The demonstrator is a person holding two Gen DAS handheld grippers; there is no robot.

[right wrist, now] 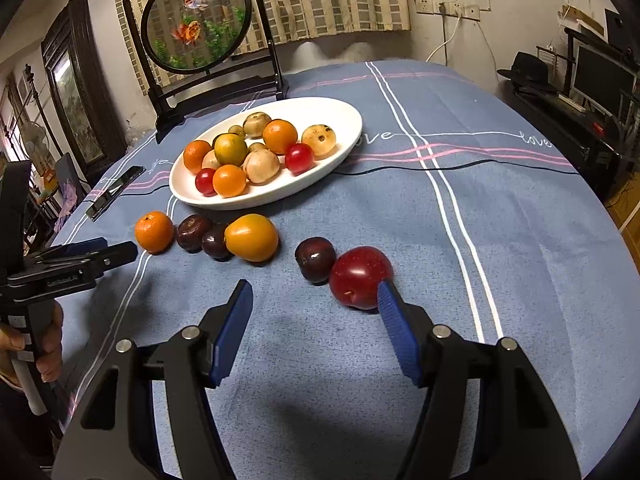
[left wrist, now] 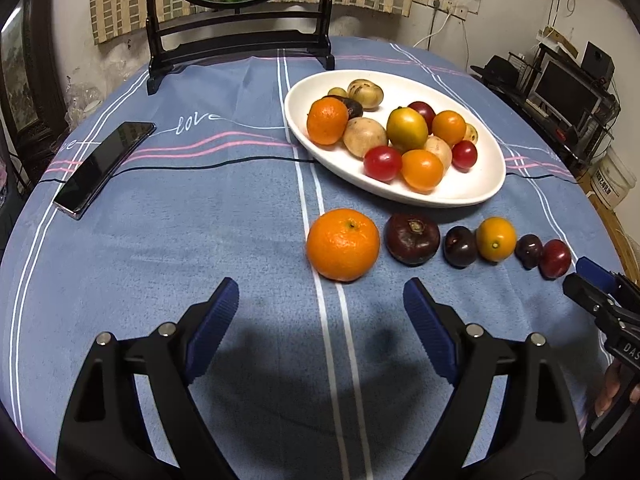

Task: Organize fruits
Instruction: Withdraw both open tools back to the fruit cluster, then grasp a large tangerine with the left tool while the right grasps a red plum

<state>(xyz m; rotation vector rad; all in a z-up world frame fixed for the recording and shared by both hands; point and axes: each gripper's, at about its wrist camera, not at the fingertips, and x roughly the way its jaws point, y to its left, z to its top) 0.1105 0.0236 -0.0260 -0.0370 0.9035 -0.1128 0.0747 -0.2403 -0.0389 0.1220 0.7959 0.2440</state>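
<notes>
Sorting partly done: six fruits set in a row on the worktop, many left in the dish.

Row of round, smooth-skinned fruit: dimpled orange mandarin (left wrist: 343,245) through to glossy red plum (right wrist: 360,277), before the glazed white oval ceramic dish (left wrist: 480,194) on soft blue striped cloth (left wrist: 200,240). Left gripper (left wrist: 320,312) jaws open, empty; right gripper (right wrist: 316,308) jaws apart, empty, one pad beside the plum.
</notes>
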